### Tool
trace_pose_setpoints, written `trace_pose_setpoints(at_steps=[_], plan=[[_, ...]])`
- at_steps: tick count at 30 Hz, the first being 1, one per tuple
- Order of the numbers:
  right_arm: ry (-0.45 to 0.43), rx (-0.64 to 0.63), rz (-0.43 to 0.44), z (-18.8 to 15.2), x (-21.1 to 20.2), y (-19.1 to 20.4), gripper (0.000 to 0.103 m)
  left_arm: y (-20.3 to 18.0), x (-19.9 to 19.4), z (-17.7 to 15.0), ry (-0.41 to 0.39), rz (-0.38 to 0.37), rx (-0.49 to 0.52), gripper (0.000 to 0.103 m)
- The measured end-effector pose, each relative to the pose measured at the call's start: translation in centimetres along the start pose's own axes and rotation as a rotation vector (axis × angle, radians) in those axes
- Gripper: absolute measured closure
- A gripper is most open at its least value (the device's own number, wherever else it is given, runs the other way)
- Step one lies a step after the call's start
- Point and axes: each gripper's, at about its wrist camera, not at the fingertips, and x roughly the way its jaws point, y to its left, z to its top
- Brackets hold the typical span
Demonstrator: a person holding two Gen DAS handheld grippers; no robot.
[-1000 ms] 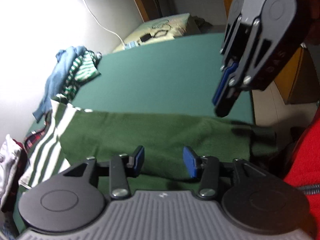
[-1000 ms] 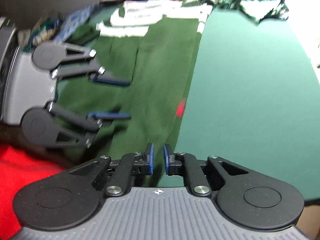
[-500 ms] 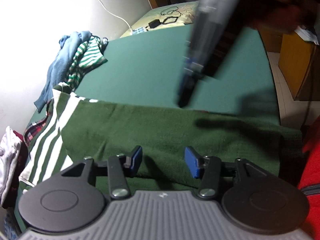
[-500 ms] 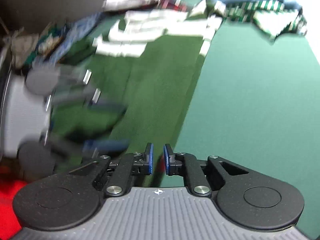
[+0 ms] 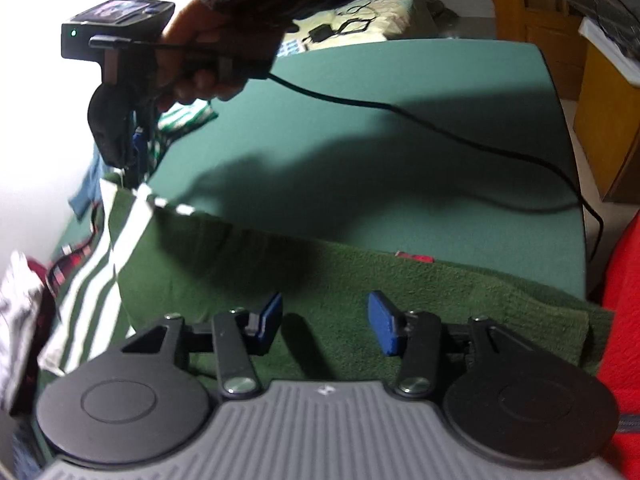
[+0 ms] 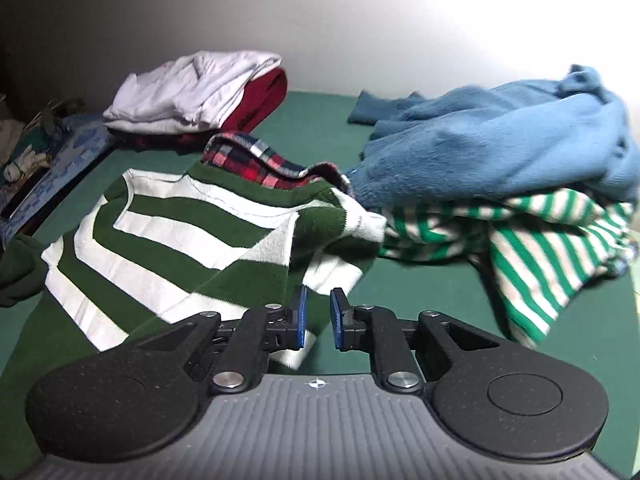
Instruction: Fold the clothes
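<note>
A dark green sweater (image 5: 360,280) with white stripes at one end (image 6: 180,240) lies flat across the green table (image 5: 400,120). My left gripper (image 5: 325,304) hovers just over its plain green part. Its jaws are closing a little, with nothing pressed between the pads. A hand holds my right gripper (image 5: 136,148) at the sweater's striped far-left corner, pointing down at it. In the right wrist view my right gripper (image 6: 319,296) shows a narrow gap between its pads, above the striped cloth's edge and gripping nothing.
A blue sweater (image 6: 500,140) lies on a green-and-white striped garment (image 6: 540,248) at the right. Folded white and red clothes (image 6: 200,92) are stacked by the wall, a plaid piece (image 6: 256,160) in front. A black cable (image 5: 440,128) crosses the table. Red cloth (image 5: 624,320) is at the right edge.
My right gripper swept from the sweater's right side across the table to its striped left end. The left gripper shifted slightly over the green cloth.
</note>
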Motion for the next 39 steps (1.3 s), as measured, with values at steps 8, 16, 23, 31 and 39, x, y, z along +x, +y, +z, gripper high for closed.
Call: trace_pose_setpoints(at_steps=[8,16,23,31,39], plan=[[0.049,0.001,0.073,2.3,4.0,-1.7,0.089,0.5,0.0,0.3,0.029,-0.088,-0.088,0.055],[0.004,0.147,0.101,3.3,6.8,-4.2,0.095,0.4,0.2,0.3,0.041,-0.100,-0.145,0.055],[-0.020,0.158,0.109,3.5,3.0,-5.2,0.090,0.8,0.1,0.2,0.042,-0.110,-0.151,0.055],[-0.031,0.258,0.191,3.6,1.7,-5.7,0.072,0.7,0.2,0.5,0.047,-0.104,-0.135,0.054],[-0.016,0.240,0.151,3.6,3.2,-4.1,0.092,0.7,0.2,0.3,0.042,-0.099,-0.139,0.054]])
